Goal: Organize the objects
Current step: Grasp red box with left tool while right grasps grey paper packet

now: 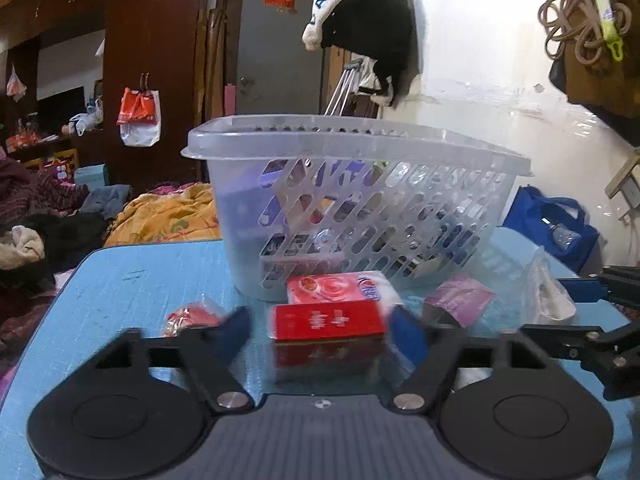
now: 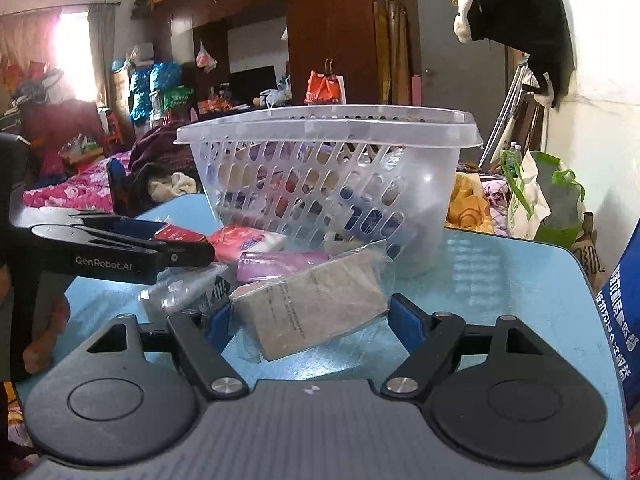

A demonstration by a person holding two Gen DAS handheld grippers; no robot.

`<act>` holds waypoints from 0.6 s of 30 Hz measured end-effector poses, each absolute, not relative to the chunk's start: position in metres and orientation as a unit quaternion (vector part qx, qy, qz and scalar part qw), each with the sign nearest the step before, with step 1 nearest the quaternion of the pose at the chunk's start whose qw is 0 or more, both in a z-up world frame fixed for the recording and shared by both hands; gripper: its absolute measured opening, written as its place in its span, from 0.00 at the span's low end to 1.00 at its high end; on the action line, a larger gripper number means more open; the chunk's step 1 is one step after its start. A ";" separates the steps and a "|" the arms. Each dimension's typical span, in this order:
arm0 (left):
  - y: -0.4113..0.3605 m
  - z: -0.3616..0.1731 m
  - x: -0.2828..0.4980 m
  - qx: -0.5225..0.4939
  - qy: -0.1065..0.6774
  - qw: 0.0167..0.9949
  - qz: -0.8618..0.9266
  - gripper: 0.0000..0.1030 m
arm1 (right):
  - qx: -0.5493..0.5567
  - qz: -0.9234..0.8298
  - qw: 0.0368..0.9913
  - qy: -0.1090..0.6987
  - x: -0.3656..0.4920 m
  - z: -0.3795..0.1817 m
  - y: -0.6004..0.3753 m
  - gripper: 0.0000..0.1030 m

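A red box (image 1: 326,328) with white characters stands on the blue table (image 1: 140,280) between the fingers of my left gripper (image 1: 324,330). The right pad touches the box; a thin gap shows at the left pad. In the right wrist view this gripper (image 2: 180,248) reaches in from the left around the box (image 2: 176,234). My right gripper (image 2: 312,320) is shut on a grey-brown packet (image 2: 316,308) in clear wrap, both pads against it. Behind stands a clear slotted basket (image 1: 352,140) holding several items.
A rose-printed tissue pack (image 1: 340,286) and a purple packet (image 1: 460,296) lie in front of the basket. A red wrapped item (image 1: 188,316) sits to the left. A person's hand (image 2: 44,332) holds the left gripper's handle. Bedding and bags surround the table.
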State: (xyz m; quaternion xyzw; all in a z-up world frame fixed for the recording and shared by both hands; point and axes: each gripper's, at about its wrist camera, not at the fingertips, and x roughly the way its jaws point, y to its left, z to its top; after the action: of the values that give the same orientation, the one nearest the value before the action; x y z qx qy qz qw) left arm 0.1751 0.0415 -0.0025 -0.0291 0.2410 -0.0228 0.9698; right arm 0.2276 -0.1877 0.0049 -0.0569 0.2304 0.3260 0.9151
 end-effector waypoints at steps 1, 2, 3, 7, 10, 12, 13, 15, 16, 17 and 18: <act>0.041 -0.002 0.174 -0.029 0.239 0.970 -0.016 0.61 | -0.053 0.325 0.916 0.228 0.227 0.005 -0.190 0.79; 0.043 -0.002 0.174 -0.033 0.238 0.971 -0.013 0.61 | -0.049 0.324 0.918 0.226 0.227 0.005 -0.191 0.79; 0.045 -0.002 0.173 -0.039 0.235 0.971 -0.015 0.61 | -0.046 0.323 0.919 0.223 0.227 0.006 -0.193 0.79; 0.051 0.001 0.165 -0.052 0.211 0.976 -0.014 0.61 | -0.035 0.318 0.923 0.213 0.225 0.006 -0.197 0.79; 0.054 0.002 0.160 -0.055 0.191 0.980 -0.012 0.61 | -0.028 0.314 0.927 0.203 0.224 0.007 -0.199 0.79; 0.055 0.004 0.156 -0.056 0.179 0.982 -0.018 0.61 | -0.025 0.313 0.928 0.198 0.223 0.008 -0.200 0.79; 0.055 0.006 0.155 -0.056 0.174 0.983 -0.021 0.61 | -0.024 0.312 0.929 0.197 0.223 0.008 -0.200 0.79; 0.055 0.007 0.151 -0.056 0.163 0.985 -0.028 0.61 | -0.022 0.309 0.931 0.193 0.223 0.008 -0.201 0.79; 0.056 0.008 0.149 -0.056 0.158 0.985 -0.030 0.61 | -0.022 0.308 0.932 0.192 0.222 0.008 -0.201 0.79; 0.056 0.008 0.148 -0.057 0.154 0.986 -0.034 0.61 | -0.022 0.307 0.932 0.190 0.221 0.008 -0.201 0.79; 0.056 0.008 0.147 -0.058 0.151 0.986 -0.036 0.61 | -0.022 0.305 0.933 0.188 0.221 0.008 -0.201 0.79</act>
State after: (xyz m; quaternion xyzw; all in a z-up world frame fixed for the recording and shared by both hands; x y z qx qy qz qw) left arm 0.1470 0.0561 0.0084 -0.0579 0.1512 -0.0362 0.9861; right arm 0.2210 -0.2012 0.0082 -0.0219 0.1877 0.3053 0.9333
